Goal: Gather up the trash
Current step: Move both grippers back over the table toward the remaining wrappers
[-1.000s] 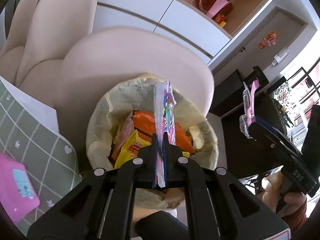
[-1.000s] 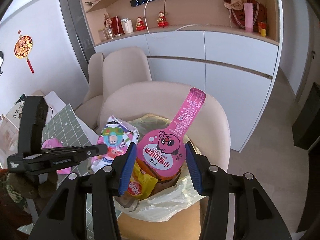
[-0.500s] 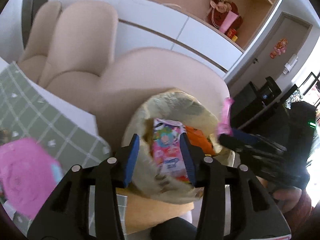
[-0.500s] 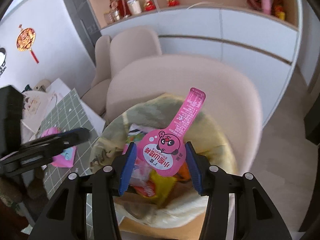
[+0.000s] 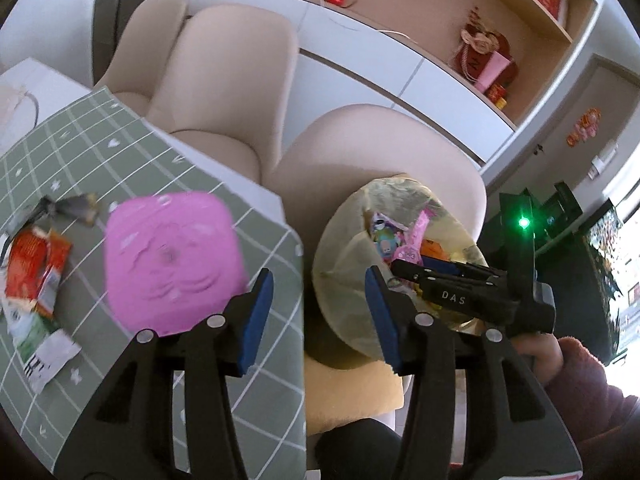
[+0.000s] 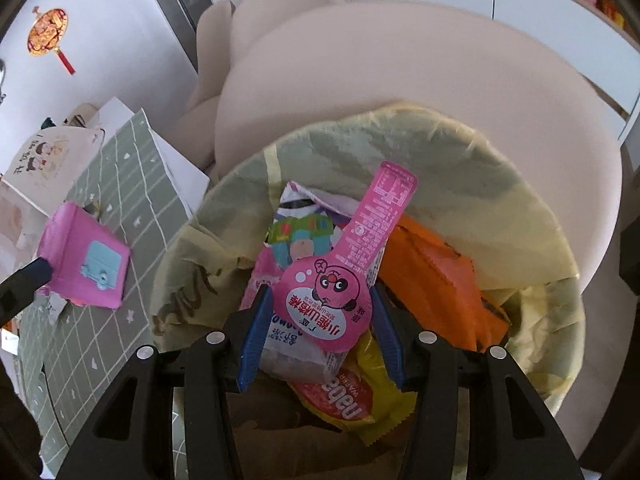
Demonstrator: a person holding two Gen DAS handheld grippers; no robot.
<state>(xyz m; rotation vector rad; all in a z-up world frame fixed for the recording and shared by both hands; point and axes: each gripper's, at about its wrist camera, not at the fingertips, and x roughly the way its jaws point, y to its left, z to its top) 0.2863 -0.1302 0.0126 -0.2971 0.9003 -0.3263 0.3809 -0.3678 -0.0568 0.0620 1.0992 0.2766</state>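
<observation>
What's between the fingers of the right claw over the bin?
A round pink lid with a long tab, gripped at its edges by the right claw above the lined bin; the right wrist view shows it.

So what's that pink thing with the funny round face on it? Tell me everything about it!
It is a flat, shiny pink wrapper shaped like a paddle: a round part with a cartoon face and white writing, and a long strip of tiny print pointing up and right. The right hand-held gripper pinches the round part between its blue pads, holding it tilted over the bin, lined with a yellowish bag, just above other wrappers.
</observation>
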